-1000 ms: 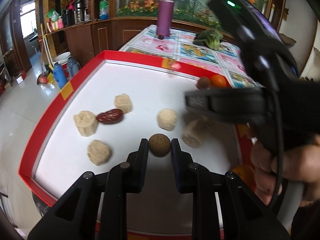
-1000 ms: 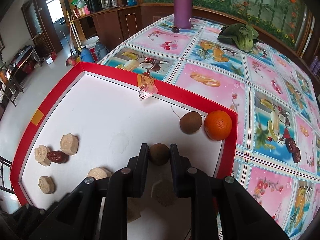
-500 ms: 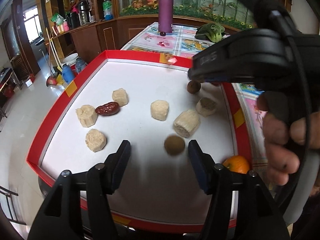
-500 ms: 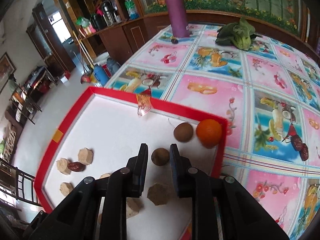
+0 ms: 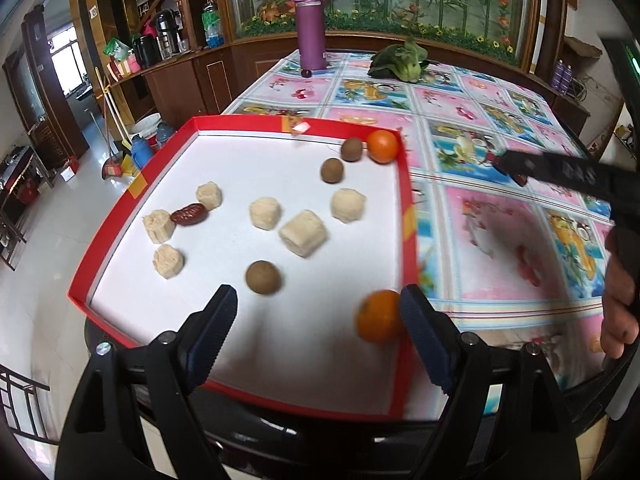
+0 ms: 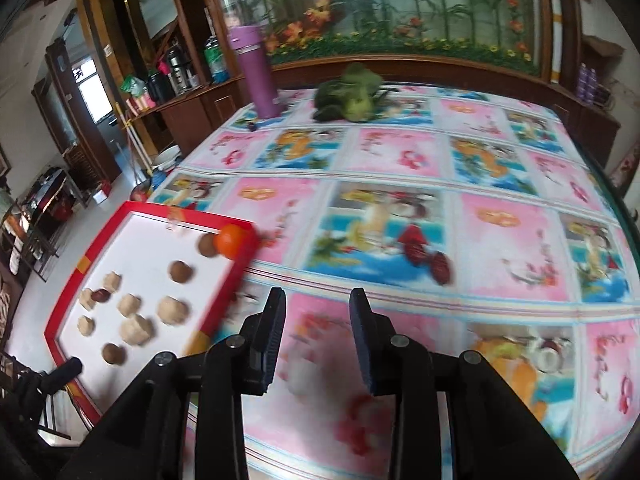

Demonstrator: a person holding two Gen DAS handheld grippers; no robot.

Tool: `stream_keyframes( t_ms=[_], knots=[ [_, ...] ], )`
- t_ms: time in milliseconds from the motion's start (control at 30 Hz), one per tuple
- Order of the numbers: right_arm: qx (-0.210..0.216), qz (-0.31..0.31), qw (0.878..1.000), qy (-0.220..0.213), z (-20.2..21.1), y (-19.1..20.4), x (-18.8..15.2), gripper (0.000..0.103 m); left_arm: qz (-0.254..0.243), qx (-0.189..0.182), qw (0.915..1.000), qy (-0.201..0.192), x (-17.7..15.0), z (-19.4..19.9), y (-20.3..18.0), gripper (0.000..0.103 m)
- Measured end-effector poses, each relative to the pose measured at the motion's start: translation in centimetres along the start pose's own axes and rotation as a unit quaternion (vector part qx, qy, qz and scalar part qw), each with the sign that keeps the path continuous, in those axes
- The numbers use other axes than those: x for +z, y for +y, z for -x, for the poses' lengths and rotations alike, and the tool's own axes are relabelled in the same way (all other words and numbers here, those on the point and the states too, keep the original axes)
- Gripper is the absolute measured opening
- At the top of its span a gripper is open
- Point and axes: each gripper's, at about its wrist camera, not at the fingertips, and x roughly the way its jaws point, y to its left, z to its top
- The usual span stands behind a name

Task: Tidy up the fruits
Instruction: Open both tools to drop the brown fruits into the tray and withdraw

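**Left claw nearest the loose orange, right claw out over the counter**

Left claw (image 5: 316,322) wide open, gripping nothing, poised over the near end of the red-rimmed white tray (image 5: 405,184). Between its spread fingers: a round brown fruit (image 5: 263,277) a little left of centre and beyond the tips, and a blurred round orange (image 5: 378,315) just inside the right finger, close against the tray's right rim. No clear long axis on either, so no turning of the wrist called for; judged as a small shift right and forward to centre the orange, or left for the brown one. Whether orange and finger touch: cannot tell through the blur.

Farther up the tray: pale cut chunks (image 5: 303,233) scattered mid-tray, a dark red date (image 5: 189,214) touching one of them at the left, two more brown fruits (image 5: 332,170) and a second orange (image 5: 383,146) gathered in the far right corner.

Right claw (image 6: 316,338) about half open, empty, over the fruit-print cloth of the counter (image 6: 400,168), tray well off to its left. Left claw plainly the nearer to every fruit.

Shown only by the right view: two dark red dates (image 6: 432,260) lying on the cloth outside the tray; near orange not in sight there. Shown only by the left view: that near orange, and a hand (image 5: 620,304) on the right tool
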Motion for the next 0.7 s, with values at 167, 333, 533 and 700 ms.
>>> stream_keyframes(
  t_ms=[167, 333, 533, 700],
  knots=[
    [-0.028, -0.005, 1.0, 0.005, 1.4, -4.5, -2.3, 0.033, -0.006, -0.009, 0.9999, 0.01, -0.4, 1.0, -2.3, 0.086],
    [-0.044, -0.004, 0.999, 0.008, 1.6, -7.7, -2.6, 0.033, -0.037, -0.02, 0.999, 0.014, 0.2, 1.5, -5.0, 0.086],
    [-0.018, -0.017, 0.999, 0.025, -0.8, -9.4, -0.8, 0.033, -0.045, -0.026, 0.9985, 0.021, 3.0, -0.3, -6.9, 0.086],
    [-0.015, 0.0, 0.999, 0.034, -3.4, -9.1, 0.9, 0.033, -0.036, -0.032, 0.9984, 0.029, 5.2, -2.3, -7.6, 0.086]
  ],
)
